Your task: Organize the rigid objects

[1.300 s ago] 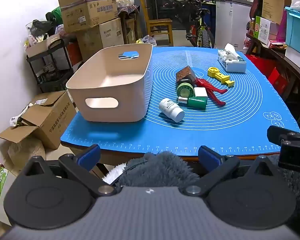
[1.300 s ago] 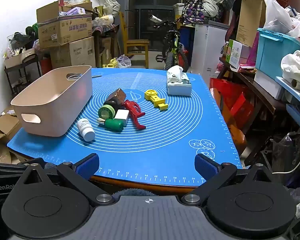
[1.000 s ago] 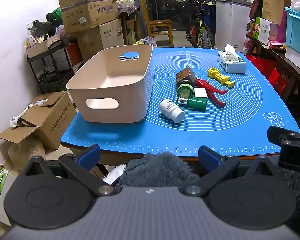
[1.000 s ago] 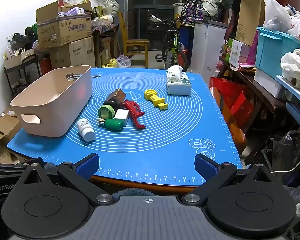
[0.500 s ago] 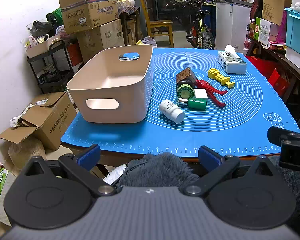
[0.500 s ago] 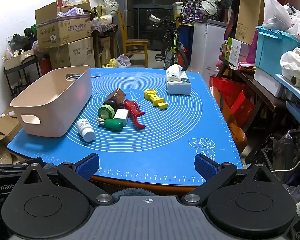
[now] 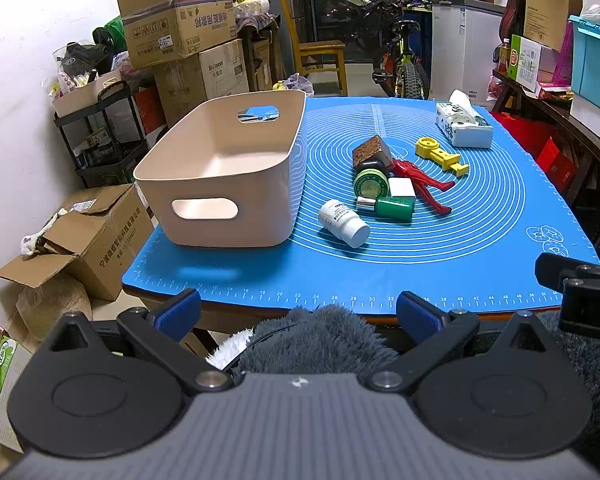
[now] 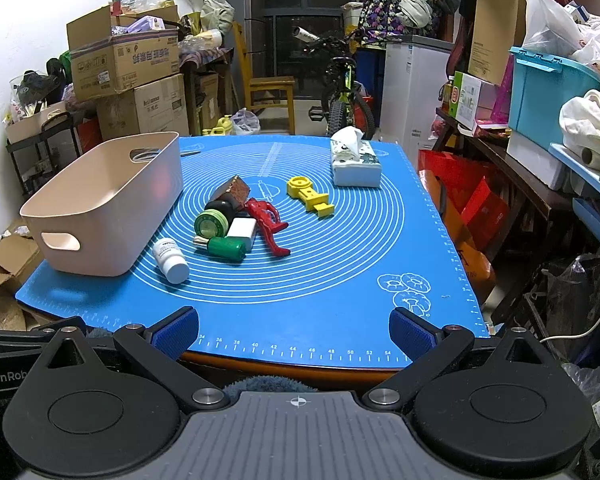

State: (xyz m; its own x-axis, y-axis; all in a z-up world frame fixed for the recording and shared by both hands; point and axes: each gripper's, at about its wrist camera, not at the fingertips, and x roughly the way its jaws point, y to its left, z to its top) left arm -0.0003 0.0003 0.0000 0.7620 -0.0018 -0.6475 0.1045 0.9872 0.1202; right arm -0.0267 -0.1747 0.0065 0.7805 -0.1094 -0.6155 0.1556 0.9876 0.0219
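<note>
So basically nothing's been sorted yet. The left gripper [image 7: 298, 306] is held spread wide with nothing between its blue-padded fingers [image 7: 179, 308], parked back off the near edge of the table over some grey fuzzy fabric [image 7: 320, 340]. Same story for the right gripper [image 8: 294, 330]: released, empty, hung just short of the table edge.

Moving outward, the blue silicone mat with white rings [image 8: 340, 264] is where everything sits. Closest in is a white pill bottle [image 8: 171, 261] lying on its side, just beside the beige plastic bin with cut-out handles [image 7: 220, 168]. Past that a little cluster is packed together: a green bottle with a silver cap [image 8: 222, 249] on its side, a white rectangular block [image 8: 242, 230], a round green tin [image 8: 211, 223] leaned up against a black rounded thing [image 8: 222, 207], a brown-topped sponge block [image 8: 236, 189], and a red plastic clamp-like tool [image 8: 268, 220]. A yellow plastic key-shaped piece [image 8: 310, 194] is set a bit apart, and a tissue pack [image 8: 354, 160] is left at the far side.

The bin looks empty from what can be seen of the inside. So all the items are reckoned still to be moved, with the pill bottle probably the easiest first grab.
</note>
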